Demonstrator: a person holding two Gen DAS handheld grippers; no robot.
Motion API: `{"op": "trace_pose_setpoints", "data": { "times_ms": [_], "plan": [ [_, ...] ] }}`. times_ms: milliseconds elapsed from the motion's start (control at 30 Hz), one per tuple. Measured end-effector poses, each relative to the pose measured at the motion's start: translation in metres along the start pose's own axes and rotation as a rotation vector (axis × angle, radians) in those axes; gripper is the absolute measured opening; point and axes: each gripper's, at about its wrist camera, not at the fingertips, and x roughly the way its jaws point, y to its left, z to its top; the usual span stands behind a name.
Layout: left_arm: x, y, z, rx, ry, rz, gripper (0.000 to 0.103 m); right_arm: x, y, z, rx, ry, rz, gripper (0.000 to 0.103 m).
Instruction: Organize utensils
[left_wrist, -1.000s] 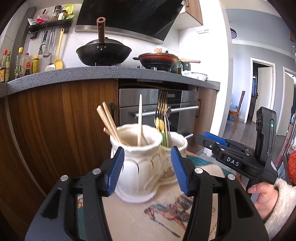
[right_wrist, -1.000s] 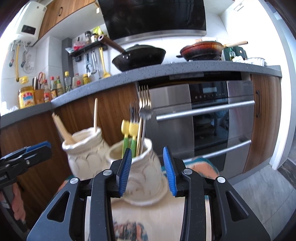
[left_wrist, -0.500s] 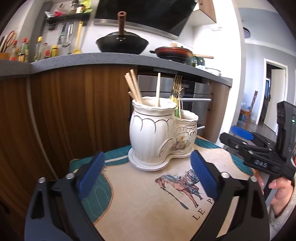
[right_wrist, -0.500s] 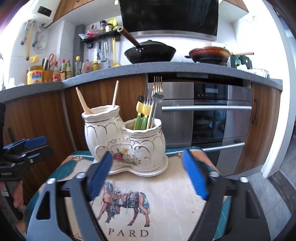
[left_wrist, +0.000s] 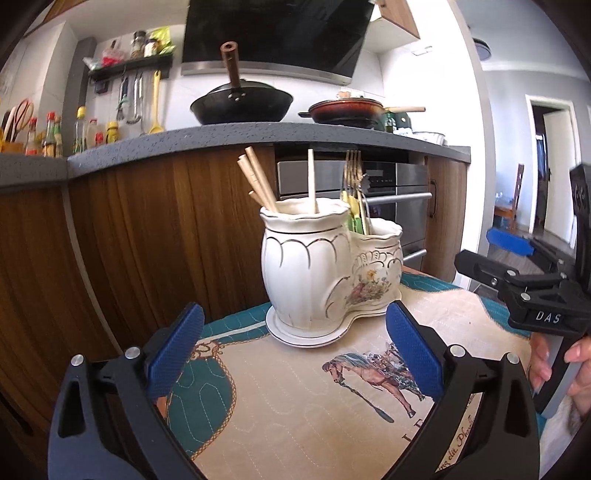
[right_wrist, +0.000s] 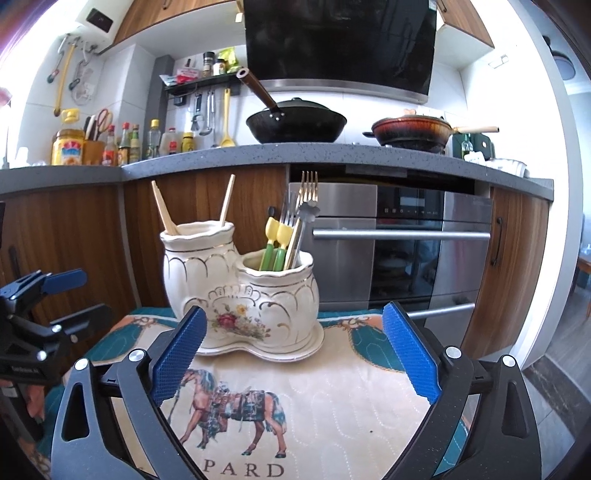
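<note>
The two-pot holder (right_wrist: 240, 295) stands on the table (right_wrist: 332, 406), chopsticks (right_wrist: 162, 210) in one pot, forks (right_wrist: 306, 199) in the other: sorting looks done. The left hand-held gripper (left_wrist: 291, 354) gapes wide and empty; the right hand-held gripper (right_wrist: 295, 354) is opening, empty.

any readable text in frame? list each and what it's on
"DAS": white letters on the right gripper body.
"PARD": printed on the horse-print cloth, below the horse; word cut off.
Script along the cloth edge, left wrist view: partly hidden, unreadable.
Bottle labels on the counter: too small.
</note>
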Motion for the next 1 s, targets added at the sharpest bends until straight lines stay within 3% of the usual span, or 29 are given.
{"op": "trace_pose_setpoints", "data": {
  "times_ms": [1000],
  "plan": [
    [0.0043, 0.0004, 0.0001, -0.018, 0.026, -0.01, 0.097, 0.0025, 0.0029, -0.0012, -0.009, 0.008, 0.0, 0.098]
  ]
}}
